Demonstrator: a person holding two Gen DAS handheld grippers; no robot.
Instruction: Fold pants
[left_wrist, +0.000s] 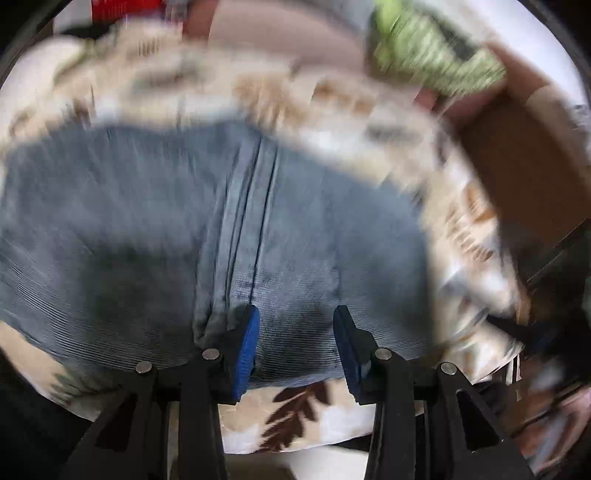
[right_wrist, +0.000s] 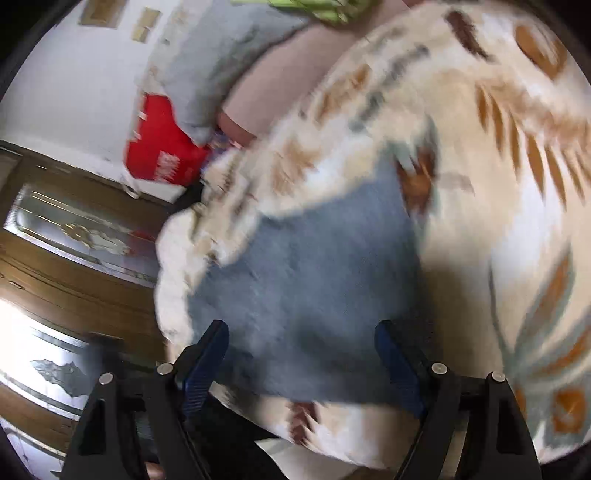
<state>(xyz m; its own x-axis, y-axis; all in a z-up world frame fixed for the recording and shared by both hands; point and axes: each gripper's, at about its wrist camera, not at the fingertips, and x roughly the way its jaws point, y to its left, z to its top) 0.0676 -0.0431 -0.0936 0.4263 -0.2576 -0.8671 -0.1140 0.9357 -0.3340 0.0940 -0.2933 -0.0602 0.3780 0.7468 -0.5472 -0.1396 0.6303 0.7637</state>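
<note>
A bed covered by a cream blanket (left_wrist: 369, 107) printed with brown and orange leaves fills both views, and both are smeared by motion blur. In the right wrist view, at the far left, stand a brown wooden door (right_wrist: 55, 266) with a decorated glass panel and a white wall, then a red bag (right_wrist: 159, 147) with white lettering and a grey cushion (right_wrist: 207, 74) above it. The pants (left_wrist: 147, 221), of blue-grey ribbed cloth, lie flat on the blanket, a seam running up their middle in the left wrist view. The left hand-held gripper (left_wrist: 295, 332) hangs just over the near edge of the pants; its blue pads stand apart with cloth showing between them, neither pad clearly pressing on it, so it is open. To the right, a brown cardboard box (left_wrist: 524, 155) sits at the edge of the bed beside a green patterned cloth (left_wrist: 436, 51). In the right wrist view the pants (right_wrist: 303, 280) lie as a folded block, and the right hand-held gripper (right_wrist: 303, 354) is spread wide above their near edge, open and holding nothing
</note>
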